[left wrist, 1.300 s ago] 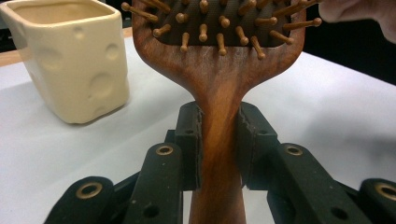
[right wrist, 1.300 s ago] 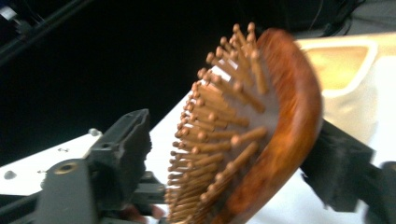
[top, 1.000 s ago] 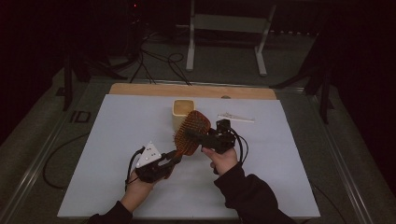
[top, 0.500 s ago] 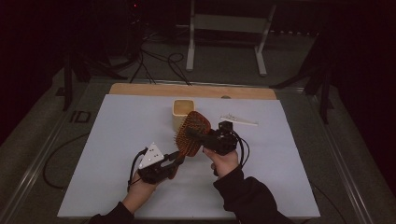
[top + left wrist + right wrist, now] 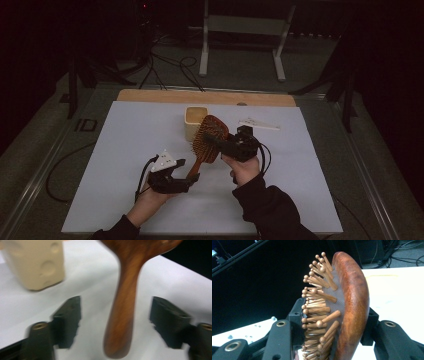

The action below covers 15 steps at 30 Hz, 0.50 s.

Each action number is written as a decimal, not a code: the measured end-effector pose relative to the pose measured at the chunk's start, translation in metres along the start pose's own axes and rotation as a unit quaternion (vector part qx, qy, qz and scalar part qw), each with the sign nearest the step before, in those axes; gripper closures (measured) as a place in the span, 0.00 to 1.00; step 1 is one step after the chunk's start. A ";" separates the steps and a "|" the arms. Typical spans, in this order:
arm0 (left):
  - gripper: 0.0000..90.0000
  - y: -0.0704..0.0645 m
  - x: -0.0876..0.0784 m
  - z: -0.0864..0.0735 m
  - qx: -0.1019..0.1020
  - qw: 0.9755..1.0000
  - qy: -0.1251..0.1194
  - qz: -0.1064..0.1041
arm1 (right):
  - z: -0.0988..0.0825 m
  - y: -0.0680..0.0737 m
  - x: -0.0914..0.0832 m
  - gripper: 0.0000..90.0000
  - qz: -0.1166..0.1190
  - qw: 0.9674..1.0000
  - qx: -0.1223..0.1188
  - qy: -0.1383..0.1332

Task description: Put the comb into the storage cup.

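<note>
My right gripper point(image 5: 220, 143) pinches the stiff, light brown wooden paddle hairbrush point(image 5: 209, 139) head; left gripper point(image 5: 192, 176) spread around its smooth, slippery-looking handle.

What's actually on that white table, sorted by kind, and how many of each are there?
Wooden hairbrush: 1, clamped by its head in the right gripper, handle between the open jaws of the left gripper.
Beige box: 1.
White flat piece at the far right: 1.
Handheld grippers: 2.
Total: 5.
</note>
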<state>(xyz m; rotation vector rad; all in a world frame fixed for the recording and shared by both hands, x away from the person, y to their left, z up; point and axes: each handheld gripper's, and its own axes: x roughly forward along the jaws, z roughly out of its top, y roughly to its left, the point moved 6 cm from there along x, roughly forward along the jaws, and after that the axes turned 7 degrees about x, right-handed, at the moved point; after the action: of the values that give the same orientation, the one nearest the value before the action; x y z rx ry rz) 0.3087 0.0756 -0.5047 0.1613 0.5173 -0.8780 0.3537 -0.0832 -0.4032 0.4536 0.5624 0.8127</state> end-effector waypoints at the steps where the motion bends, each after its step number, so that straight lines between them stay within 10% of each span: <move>1: 0.24 0.000 0.000 0.000 0.000 1.000 0.000 0.000 | 0.000 0.000 0.000 0.58 0.000 1.000 0.000 0.000; 6: 0.15 0.005 -0.001 -0.002 0.003 1.000 0.013 0.013 | 0.008 -0.001 -0.005 0.57 0.000 1.000 -0.003 -0.009; 7: 0.05 0.005 -0.004 -0.004 0.006 1.000 0.011 -0.022 | 0.013 0.000 -0.007 0.57 -0.002 1.000 -0.005 -0.015; 15: 0.00 0.011 -0.011 -0.013 0.018 0.999 0.013 -0.032 | 0.033 0.004 -0.012 0.57 -0.004 0.999 -0.029 -0.037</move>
<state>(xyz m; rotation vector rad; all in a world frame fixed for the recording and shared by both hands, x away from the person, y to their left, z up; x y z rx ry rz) 0.3069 0.0948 -0.5117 0.1907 0.5327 -0.9496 0.3655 -0.0955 -0.3723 0.4256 0.4708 0.7985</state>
